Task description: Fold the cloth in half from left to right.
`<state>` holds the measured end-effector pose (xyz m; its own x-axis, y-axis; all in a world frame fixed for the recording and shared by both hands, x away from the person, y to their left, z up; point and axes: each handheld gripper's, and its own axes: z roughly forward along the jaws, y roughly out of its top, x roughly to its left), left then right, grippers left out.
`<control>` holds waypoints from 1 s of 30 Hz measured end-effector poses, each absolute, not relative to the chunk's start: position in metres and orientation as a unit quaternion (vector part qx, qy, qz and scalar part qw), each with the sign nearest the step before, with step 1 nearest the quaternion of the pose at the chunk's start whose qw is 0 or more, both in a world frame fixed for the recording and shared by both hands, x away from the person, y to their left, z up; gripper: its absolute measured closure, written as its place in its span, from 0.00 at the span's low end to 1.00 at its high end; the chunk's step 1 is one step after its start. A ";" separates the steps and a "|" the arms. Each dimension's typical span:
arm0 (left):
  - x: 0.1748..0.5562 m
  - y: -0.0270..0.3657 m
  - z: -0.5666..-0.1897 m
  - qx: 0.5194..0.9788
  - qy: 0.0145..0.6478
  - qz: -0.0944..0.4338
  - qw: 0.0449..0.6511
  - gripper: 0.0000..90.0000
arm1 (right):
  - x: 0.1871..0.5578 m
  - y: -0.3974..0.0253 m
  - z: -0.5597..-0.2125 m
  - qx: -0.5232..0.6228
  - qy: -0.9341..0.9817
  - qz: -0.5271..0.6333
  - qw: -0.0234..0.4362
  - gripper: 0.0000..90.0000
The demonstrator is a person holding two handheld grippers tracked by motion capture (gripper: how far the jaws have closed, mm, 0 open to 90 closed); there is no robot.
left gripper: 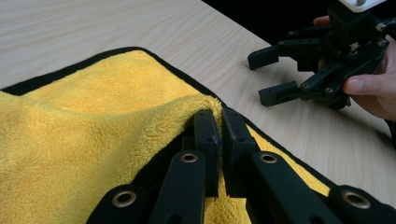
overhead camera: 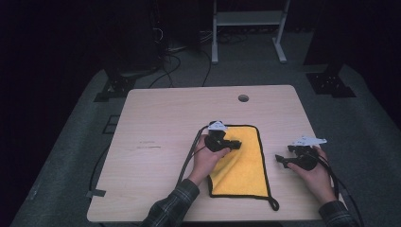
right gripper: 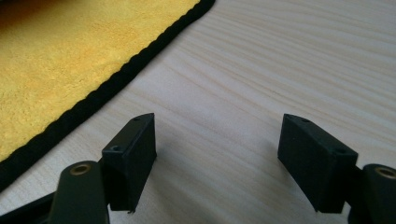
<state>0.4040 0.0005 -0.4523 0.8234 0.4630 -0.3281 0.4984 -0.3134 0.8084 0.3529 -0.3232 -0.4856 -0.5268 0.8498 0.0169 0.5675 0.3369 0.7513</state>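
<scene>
A yellow cloth (overhead camera: 243,163) with a black hem lies on the light wooden table (overhead camera: 161,142), with a small loop at its near right corner. My left gripper (overhead camera: 235,144) is over the cloth's upper part. In the left gripper view its jaws are shut on a raised fold of the yellow cloth (left gripper: 93,135), the left gripper (left gripper: 219,122) pinching the fold's edge. My right gripper (overhead camera: 283,161) hovers open over bare wood to the right of the cloth. In the right gripper view the right gripper (right gripper: 217,140) has its jaws wide apart with nothing between them, and the cloth's hem (right gripper: 112,81) runs to their left.
A round cable hole (overhead camera: 243,98) sits near the table's far edge. Cables trail from both grippers toward the near edge. Beyond the table are dark stands and a white frame (overhead camera: 248,21) on grey floor. Bare wood spreads to the left of the cloth.
</scene>
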 end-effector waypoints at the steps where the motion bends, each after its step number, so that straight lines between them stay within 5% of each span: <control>1: 0.405 -0.002 -0.453 0.811 0.297 -0.019 0.504 0.96 | 0.353 -0.323 -0.486 0.446 0.794 0.364 0.194 0.30; 30: 0.413 -0.060 -0.470 0.856 0.270 -0.035 0.439 0.93 | 0.353 -0.324 -0.486 0.447 0.794 0.366 0.191 0.29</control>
